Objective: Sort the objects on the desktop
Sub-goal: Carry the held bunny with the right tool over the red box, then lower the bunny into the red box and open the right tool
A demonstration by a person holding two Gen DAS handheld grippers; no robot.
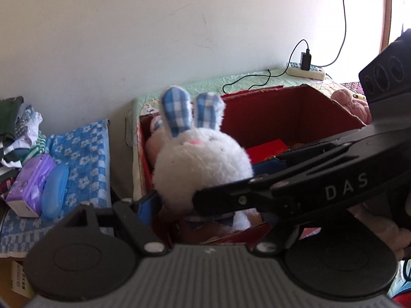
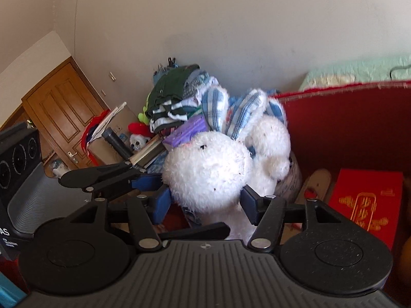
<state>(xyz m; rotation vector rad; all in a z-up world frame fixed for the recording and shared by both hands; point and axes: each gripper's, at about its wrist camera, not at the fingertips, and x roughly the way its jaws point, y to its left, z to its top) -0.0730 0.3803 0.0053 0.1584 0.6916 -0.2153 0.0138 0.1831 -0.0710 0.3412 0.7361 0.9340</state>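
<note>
Two grippers meet at one fluffy white toy rabbit with blue checked ears (image 2: 205, 172), which hangs over the open red cardboard box (image 1: 282, 107). The right gripper (image 2: 205, 202) has its blue pads at both sides of the rabbit's round head; they look as if they just touch the fur, but I cannot tell how hard they press. The left gripper (image 1: 203, 192) comes in from the left side of the scene. One blue pad (image 1: 146, 208) sits by the rabbit's left side, but the right gripper's black arm hides the other pad, so I cannot tell if those jaws are pinching the toy. Both grippers tilt down toward the box. I think this is the step of putting the rabbit away. A second soft white toy (image 2: 272, 141) sits just behind it, and a flat red packet with gold writing (image 2: 364, 205) lies in the box to the right. Next, the jaws need to spread wider so the rabbit drops in, then both hands must lift clear of the box walls.
</note>
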